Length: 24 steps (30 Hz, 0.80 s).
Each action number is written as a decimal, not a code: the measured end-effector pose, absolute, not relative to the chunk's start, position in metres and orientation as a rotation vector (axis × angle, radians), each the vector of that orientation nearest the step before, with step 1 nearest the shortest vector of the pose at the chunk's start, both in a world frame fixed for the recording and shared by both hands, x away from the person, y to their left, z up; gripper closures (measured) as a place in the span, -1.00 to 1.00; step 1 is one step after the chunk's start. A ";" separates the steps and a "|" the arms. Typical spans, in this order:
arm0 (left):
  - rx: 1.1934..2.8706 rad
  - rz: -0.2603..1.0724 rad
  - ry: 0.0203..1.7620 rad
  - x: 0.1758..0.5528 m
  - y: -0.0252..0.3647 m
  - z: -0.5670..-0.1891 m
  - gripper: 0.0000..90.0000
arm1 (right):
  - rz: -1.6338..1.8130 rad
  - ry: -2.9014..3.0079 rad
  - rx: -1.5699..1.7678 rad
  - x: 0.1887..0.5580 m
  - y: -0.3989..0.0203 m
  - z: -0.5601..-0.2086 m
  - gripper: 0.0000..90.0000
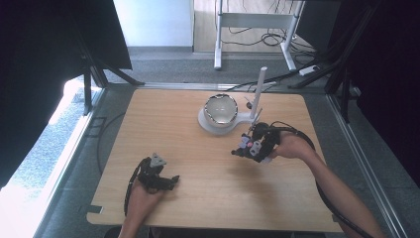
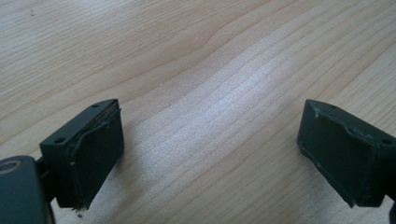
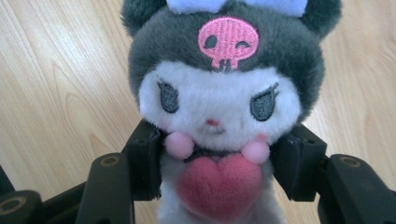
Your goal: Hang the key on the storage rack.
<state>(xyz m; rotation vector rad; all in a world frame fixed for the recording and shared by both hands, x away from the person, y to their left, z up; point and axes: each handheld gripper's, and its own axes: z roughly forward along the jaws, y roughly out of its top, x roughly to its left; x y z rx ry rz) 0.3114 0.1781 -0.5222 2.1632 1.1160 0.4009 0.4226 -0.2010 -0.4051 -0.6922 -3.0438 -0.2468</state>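
Observation:
A small plush toy (image 3: pixel 217 112) with a white face, a dark grey hood bearing a pink skull and a pink heart at its chest sits between the jaws of my right gripper (image 3: pixel 215 168), which is shut on its body. In the high view the right gripper (image 1: pixel 247 148) holds the plush toy (image 1: pixel 249 145) above the table, right of centre, just in front of the white stand. My left gripper (image 2: pixel 212 154) rests low over bare wood with its jaws wide apart and nothing between them. In the high view the left gripper (image 1: pixel 171 182) lies near the table's front left.
A shiny bowl (image 1: pixel 221 109) sits on a white base (image 1: pixel 208 124) with an upright white post (image 1: pixel 258 91) at the table's far middle. The wooden table (image 1: pixel 188 163) has bare wood between the two grippers. Cables trail from both grippers.

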 end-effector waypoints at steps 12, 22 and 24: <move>2.165 0.399 1.115 0.311 0.178 -0.522 -0.84 | -0.294 -3.036 -0.845 0.438 -0.237 -0.379 -0.07; 2.160 0.399 1.118 0.311 0.178 -0.522 -0.84 | -0.333 -3.027 -1.005 0.454 -0.268 -0.352 -0.07; 2.160 0.399 1.118 0.311 0.178 -0.522 -0.84 | -0.333 -3.028 -1.009 0.455 -0.270 -0.350 -0.07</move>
